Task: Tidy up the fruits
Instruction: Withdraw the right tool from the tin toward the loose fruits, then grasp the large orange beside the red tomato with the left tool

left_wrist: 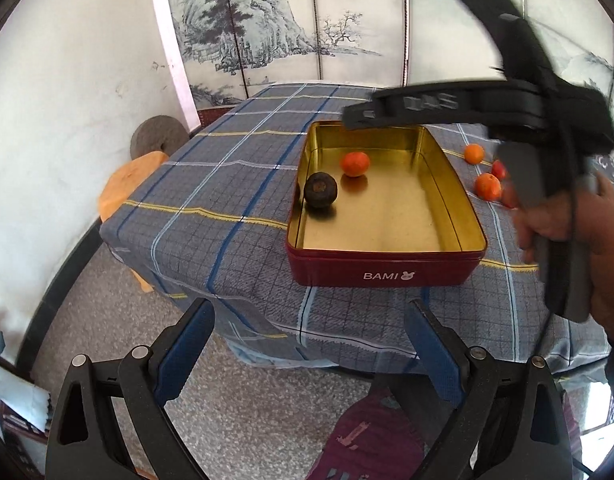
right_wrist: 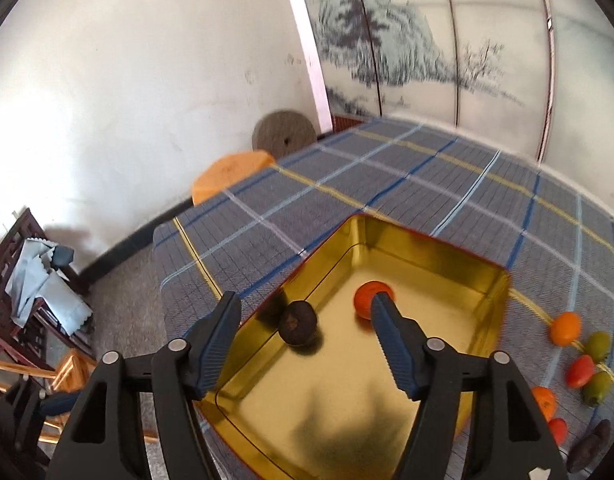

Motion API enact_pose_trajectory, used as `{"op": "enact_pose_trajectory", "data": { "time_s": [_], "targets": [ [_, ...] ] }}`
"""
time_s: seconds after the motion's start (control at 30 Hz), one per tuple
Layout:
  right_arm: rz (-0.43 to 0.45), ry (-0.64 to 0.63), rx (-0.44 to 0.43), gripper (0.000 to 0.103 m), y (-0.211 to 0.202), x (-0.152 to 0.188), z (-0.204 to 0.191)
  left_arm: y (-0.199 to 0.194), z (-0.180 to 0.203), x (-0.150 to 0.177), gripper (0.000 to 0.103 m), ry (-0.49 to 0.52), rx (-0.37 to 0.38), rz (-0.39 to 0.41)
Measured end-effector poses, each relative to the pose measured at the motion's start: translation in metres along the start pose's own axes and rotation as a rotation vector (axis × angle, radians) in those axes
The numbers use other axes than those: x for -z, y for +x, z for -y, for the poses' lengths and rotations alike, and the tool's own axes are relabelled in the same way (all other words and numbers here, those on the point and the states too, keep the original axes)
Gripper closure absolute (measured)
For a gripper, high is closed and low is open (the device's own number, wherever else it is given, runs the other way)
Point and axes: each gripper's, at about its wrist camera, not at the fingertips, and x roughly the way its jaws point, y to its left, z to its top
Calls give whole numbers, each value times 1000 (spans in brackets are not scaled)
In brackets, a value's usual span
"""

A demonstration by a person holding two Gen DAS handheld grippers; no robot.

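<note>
Right wrist view: your right claw (right_wrist: 307,340) hangs wide open, empty, over the tin (right_wrist: 495,280); two fruits inside. Left claw (left_wrist: 307,344) open too. Swing toward loose fruits (right_wrist: 565,328) by the tablecloth's (right_wrist: 387,184) right edge.

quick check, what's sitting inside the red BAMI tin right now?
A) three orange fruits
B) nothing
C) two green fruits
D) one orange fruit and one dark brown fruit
D: the tin holds just one orange fruit and one dark brown fruit, apart from each other on its gold floor; the right wrist view shows the same pair, with the other fruits lying outside on the cloth.
</note>
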Motion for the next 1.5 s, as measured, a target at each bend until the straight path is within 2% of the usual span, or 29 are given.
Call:
{"op": "enact_pose_trajectory", "data": {
  "time_s": [0.17,0.3,0.37,0.53,0.6,0.73,0.77,0.83,0.9,0.97,1.03,1.1,1.13,1.2,1.3,1.5],
  "targets": [
    [67,13,55,29,-41,27,20,-4,8,0,7,25,-3,9],
    [76,81,146,28,-74,61,60,-7,19,0,7,55,-5,19],
    [73,120,198,28,-89,79,82,-8,26,0,7,76,-6,21],
    [23,214,408,28,-127,128,155,-13,50,-3,7,174,20,46],
    [1,243,476,26,-138,146,177,-14,62,-8,7,217,66,46],
    [-39,314,602,26,-163,187,228,-11,90,-24,7,291,218,20],
    [-39,341,612,26,-170,197,240,-7,100,-31,7,314,259,6],
    [-31,417,604,25,-181,211,259,1,115,-45,7,340,284,-7],
    [37,498,572,23,-199,219,273,13,131,-62,8,373,338,-27],
    [63,535,558,22,-206,224,279,28,145,-81,8,393,373,-40],
    [80,573,524,22,-208,227,284,49,163,-103,15,424,395,-66],
    [98,577,506,21,-210,226,283,69,175,-118,36,451,410,-100],
    [104,572,498,19,-210,226,282,82,182,-127,39,451,402,-132],
    [111,558,486,16,-210,223,280,109,189,-138,39,423,415,-207],
    [120,547,469,15,-208,221,277,147,191,-152,39,316,441,-309],
    [134,538,445,13,-210,223,276,182,197,-156,39,208,460,-395]
  ]
}}
